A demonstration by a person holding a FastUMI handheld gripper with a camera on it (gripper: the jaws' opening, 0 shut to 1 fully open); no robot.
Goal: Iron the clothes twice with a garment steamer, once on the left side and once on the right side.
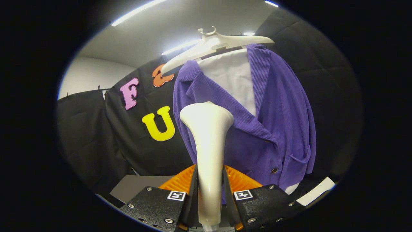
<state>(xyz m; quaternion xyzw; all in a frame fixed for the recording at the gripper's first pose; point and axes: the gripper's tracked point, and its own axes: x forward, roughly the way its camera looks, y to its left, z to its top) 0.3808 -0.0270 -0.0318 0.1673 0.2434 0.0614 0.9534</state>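
While the gripper (210, 190) is clamped on the handle of the cream garment steamer (207, 135), its head is held up before the left front of the purple corduroy jacket (276, 106), hung on a white hanger (219, 43)

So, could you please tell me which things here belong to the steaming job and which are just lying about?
Part of the job:
- garment steamer, clamped between the fingers of the gripper
- purple corduroy jacket, hanging just beyond the steamer's head
- white hanger holding the jacket
- white shirt under the jacket

Just lying about:
- white strip below the jacket's hem
- grey panel beside the fingers
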